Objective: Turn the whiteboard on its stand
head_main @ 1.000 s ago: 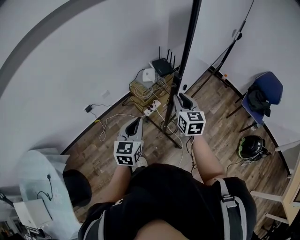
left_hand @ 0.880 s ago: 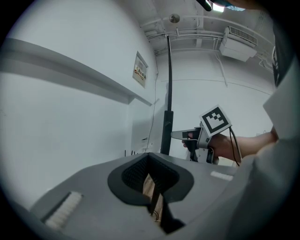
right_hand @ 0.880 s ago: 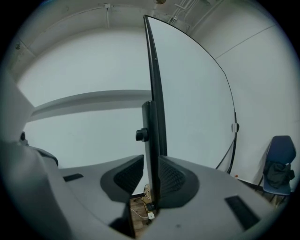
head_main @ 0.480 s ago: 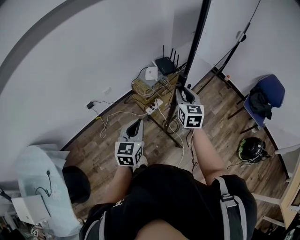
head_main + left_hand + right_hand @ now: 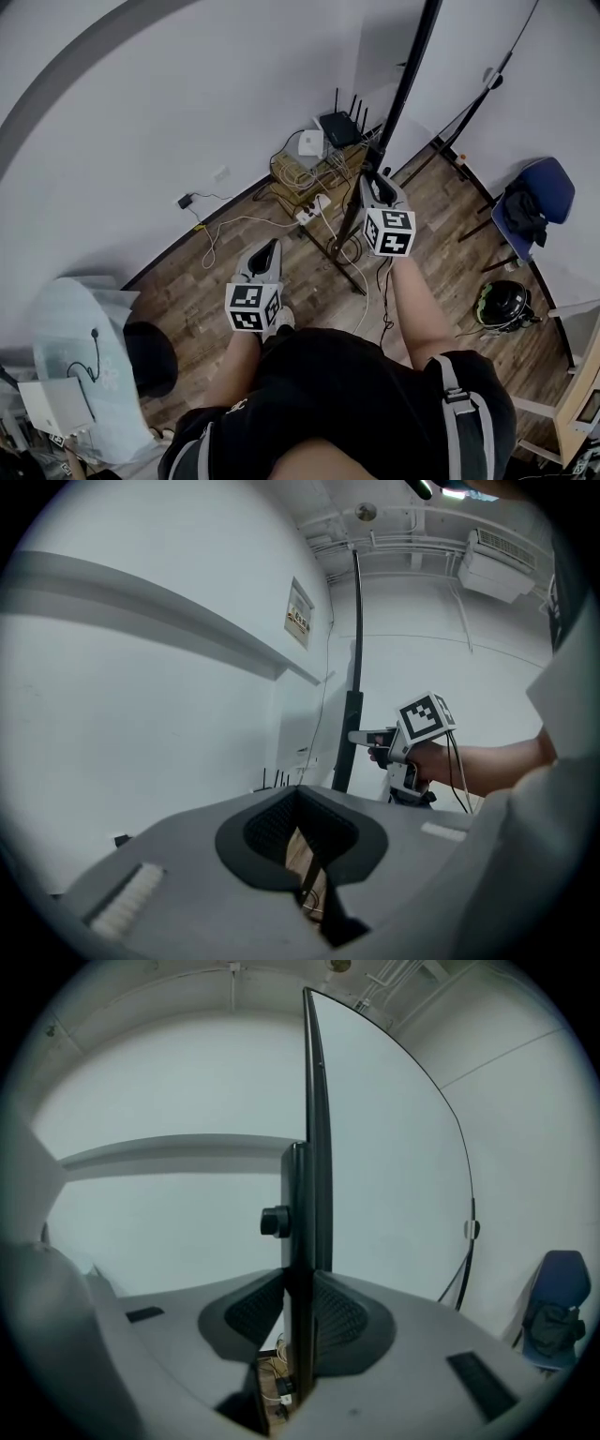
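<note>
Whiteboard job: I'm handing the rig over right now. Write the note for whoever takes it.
The right claw is shut on the whiteboard, on its dark near edge close to the knob.
The left claw is shut, empty and clear of the board.
The whiteboard stands upright on its stand, edge-on in the right gripper view.
Done: grip taken. How far it has turned can't be told.
Left: probably swing the board round with the right claw, then let go.

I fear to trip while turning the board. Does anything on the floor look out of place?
Yes. A tangle of cables and a white power strip lie loose on the wooden floor, close beside the foot of the whiteboard stand.
</note>
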A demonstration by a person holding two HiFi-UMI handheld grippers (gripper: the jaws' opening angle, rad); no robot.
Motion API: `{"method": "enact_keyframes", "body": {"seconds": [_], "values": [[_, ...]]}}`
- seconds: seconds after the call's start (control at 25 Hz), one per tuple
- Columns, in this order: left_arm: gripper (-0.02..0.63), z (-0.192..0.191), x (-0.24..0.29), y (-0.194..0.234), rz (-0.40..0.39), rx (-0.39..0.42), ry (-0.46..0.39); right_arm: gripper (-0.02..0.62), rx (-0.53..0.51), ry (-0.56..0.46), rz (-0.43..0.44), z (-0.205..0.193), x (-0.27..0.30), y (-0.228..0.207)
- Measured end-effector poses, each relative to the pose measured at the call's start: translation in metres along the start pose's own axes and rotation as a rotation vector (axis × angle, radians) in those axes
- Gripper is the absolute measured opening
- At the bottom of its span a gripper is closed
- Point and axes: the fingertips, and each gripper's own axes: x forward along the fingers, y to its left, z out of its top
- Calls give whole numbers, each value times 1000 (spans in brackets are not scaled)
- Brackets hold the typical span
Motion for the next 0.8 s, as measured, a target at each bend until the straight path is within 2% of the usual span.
{"method": "enact_keyframes", "body": {"seconds": [0.48,0.8], "values": [[9,-14,-18,-8,8,9,23,94,34,-8,23,-3,-6,7],[9,-22,-29,-16,14,0,26,92,-2,-18,68,-7,-22,33]]}}
